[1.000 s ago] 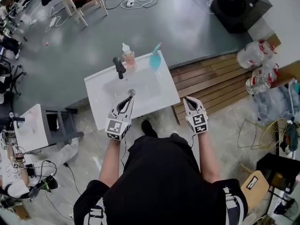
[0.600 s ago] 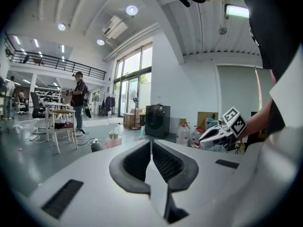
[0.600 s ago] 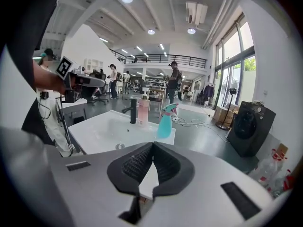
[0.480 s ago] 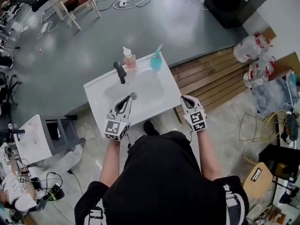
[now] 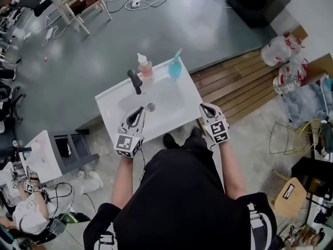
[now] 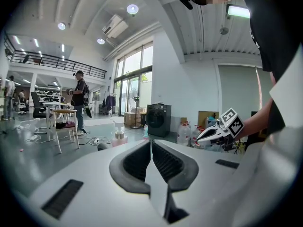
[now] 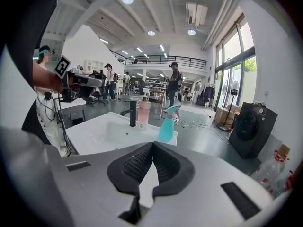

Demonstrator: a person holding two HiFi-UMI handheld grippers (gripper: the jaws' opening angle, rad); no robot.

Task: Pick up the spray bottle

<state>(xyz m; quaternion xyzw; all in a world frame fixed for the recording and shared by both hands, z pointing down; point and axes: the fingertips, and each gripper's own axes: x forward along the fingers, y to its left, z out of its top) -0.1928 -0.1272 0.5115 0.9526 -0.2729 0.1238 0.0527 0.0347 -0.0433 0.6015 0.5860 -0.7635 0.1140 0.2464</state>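
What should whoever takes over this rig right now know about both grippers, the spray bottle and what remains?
Left gripper: shut, empty, over the near part of the sink.
Right gripper: shut, empty, by the sink's near right corner.
Spray bottle: upright on the sink's far right corner, untouched.
Done: nothing yet.
Left: open a gripper, likely the right, reach across, close on the bottle, lift.

Spray bottle (image 5: pixel 175 68) on sink (image 5: pixel 105 102), far right corner, soap bottle (image 5: pixel 145 69) beside faucet (image 5: pixel 136 80)
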